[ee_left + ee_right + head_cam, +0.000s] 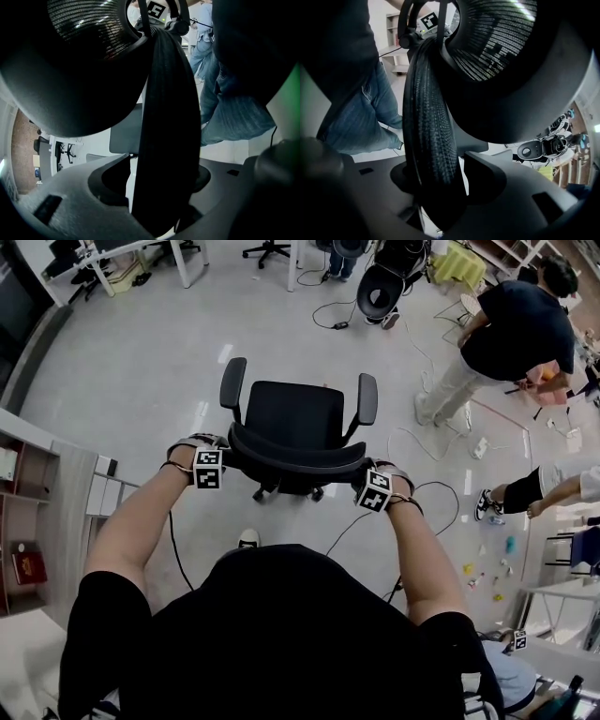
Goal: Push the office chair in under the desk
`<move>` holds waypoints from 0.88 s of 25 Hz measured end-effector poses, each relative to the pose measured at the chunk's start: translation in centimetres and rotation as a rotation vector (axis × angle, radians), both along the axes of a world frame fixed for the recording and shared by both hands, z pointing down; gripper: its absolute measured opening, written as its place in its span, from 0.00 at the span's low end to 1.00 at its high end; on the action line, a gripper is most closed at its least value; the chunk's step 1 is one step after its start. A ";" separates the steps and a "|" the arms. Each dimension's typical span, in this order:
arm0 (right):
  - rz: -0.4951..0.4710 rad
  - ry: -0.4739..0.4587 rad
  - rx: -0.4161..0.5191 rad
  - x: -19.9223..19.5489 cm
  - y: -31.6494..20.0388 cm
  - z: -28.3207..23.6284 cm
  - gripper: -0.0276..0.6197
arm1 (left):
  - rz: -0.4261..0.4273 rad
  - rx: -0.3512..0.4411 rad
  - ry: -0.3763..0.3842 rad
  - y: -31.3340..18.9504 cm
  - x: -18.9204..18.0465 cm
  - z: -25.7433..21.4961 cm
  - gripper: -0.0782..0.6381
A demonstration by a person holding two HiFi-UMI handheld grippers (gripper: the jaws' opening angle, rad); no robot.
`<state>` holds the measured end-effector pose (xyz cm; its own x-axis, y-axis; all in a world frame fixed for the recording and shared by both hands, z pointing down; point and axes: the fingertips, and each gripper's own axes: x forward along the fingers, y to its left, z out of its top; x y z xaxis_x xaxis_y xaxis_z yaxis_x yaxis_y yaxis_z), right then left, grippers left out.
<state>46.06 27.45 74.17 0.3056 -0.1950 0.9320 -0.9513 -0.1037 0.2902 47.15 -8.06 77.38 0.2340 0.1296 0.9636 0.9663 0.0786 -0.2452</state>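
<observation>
- Nearest, at the bottom of the head view, the wearer's two bare forearms reach forward and down.
- The left gripper (226, 452) is clenched on the left end of the backrest (295, 459) top edge. Its own view shows the dark padded rim filling the gap between its jaws.
- The right gripper (360, 474) grasps the right end of the same edge. Its view shows ribbed mesh pinched between the jaws.
- The black office chair (292, 418) stands mid-frame on open grey floor, seat facing away, with an armrest on each side and a wheeled base (267, 491) beneath.
- It is probably fairly heavy yet rolls easily. The seat may swivel, so an even grip at both ends should keep it straight. The mesh likely gives, while the rim looks stiff enough to push on.
- Loose cables (412, 442) lie to the right and could catch the wheels.
- White desks (120, 247) stand well away at the upper left. Another person (516, 334) bends over at the upper right.
</observation>
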 end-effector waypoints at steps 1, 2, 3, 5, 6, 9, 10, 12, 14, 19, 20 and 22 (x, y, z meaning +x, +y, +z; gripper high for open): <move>-0.002 0.002 0.001 0.1 0.1 0.0 0.39 | -0.004 0.000 -0.001 0.1 -0.1 0.0 0.50; -0.005 0.002 0.001 0.2 0.3 0.0 0.39 | -0.009 0.000 -0.002 0.2 -0.1 0.0 0.50; -0.008 0.002 0.002 0.3 0.4 0.1 0.39 | -0.014 -0.001 -0.004 0.3 -0.2 0.0 0.50; -0.017 -0.004 0.003 0.2 0.8 0.2 0.39 | -0.023 0.000 -0.007 0.7 -0.5 0.0 0.50; -0.023 -0.008 0.001 0.2 0.9 0.2 0.39 | -0.028 0.001 -0.009 0.9 -0.7 0.0 0.50; -0.043 -0.014 -0.005 0.1 1.0 0.3 0.38 | -0.047 0.004 -0.007 0.9 -0.7 0.0 0.50; -0.053 -0.014 -0.009 0.3 1.0 0.2 0.37 | -0.052 0.003 -0.002 0.8 -0.5 -0.1 0.50; -0.073 -0.018 -0.018 0.4 1.1 0.2 0.36 | -0.058 0.000 -0.002 1.0 -0.6 -0.1 0.50; -0.082 -0.024 -0.024 0.2 1.6 0.2 0.35 | -0.061 0.001 -0.014 1.4 -1.0 0.0 0.50; -0.086 -0.014 -0.022 0.4 1.4 -0.1 0.33 | -0.063 0.027 -0.036 1.0 -0.9 -0.3 0.50; -0.086 -0.013 -0.022 0.4 1.4 0.0 0.33 | -0.067 0.031 -0.039 0.9 -1.0 -0.3 0.50; -0.086 -0.012 -0.024 0.3 1.4 0.0 0.33 | -0.076 0.040 -0.046 0.8 -1.1 -0.2 0.50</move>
<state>46.38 28.83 74.20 0.2778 -0.1973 0.9402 -0.9597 -0.0143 0.2806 46.01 -7.27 77.18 0.1973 0.0739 0.9776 0.9800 0.0130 -0.1987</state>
